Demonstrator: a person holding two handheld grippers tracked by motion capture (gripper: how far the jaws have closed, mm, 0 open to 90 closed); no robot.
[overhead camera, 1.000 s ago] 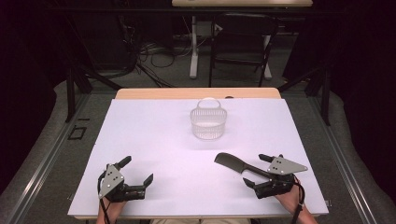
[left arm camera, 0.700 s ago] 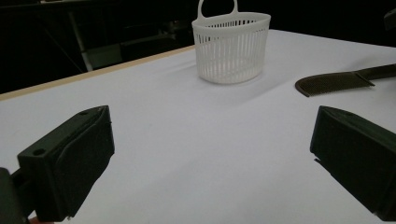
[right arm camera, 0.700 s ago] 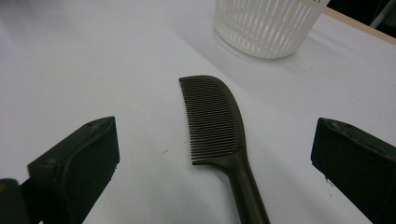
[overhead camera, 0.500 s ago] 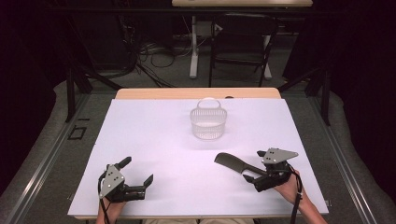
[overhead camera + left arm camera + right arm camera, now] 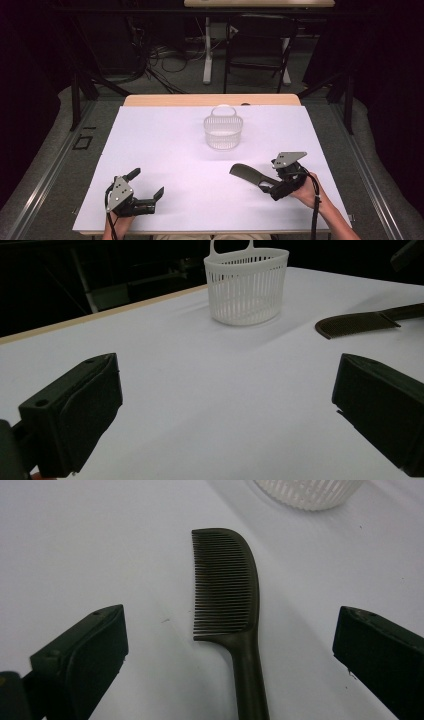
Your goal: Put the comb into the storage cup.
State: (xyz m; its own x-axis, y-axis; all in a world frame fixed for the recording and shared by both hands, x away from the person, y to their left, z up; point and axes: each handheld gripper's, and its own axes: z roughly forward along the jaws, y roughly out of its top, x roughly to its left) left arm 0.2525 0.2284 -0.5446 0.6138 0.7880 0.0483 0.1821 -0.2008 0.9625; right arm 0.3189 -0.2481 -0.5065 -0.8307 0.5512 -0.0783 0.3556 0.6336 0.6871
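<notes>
A dark comb (image 5: 244, 172) lies flat on the white table, teeth end toward the basket; it also shows as the comb (image 5: 227, 585) and the comb (image 5: 357, 322). My right gripper (image 5: 270, 181) is open, its jaws standing on either side of the comb's handle (image 5: 248, 675) without touching it. A white slotted basket (image 5: 223, 131) with a loop handle stands upright at the middle back, seen again as the basket (image 5: 247, 285). My left gripper (image 5: 146, 183) rests open near the front left edge, with nothing between the left gripper's (image 5: 225, 405) jaws.
The white table sheet (image 5: 165, 145) has a wooden strip (image 5: 210, 100) along its far edge. Beyond it are dark floor, cables and chair legs. A person's hands come in at the bottom, holding both grippers.
My right gripper has shifted a little left and forward and turned, so the comb's handle now lies between its open jaws. The comb, basket and left gripper have not moved.
</notes>
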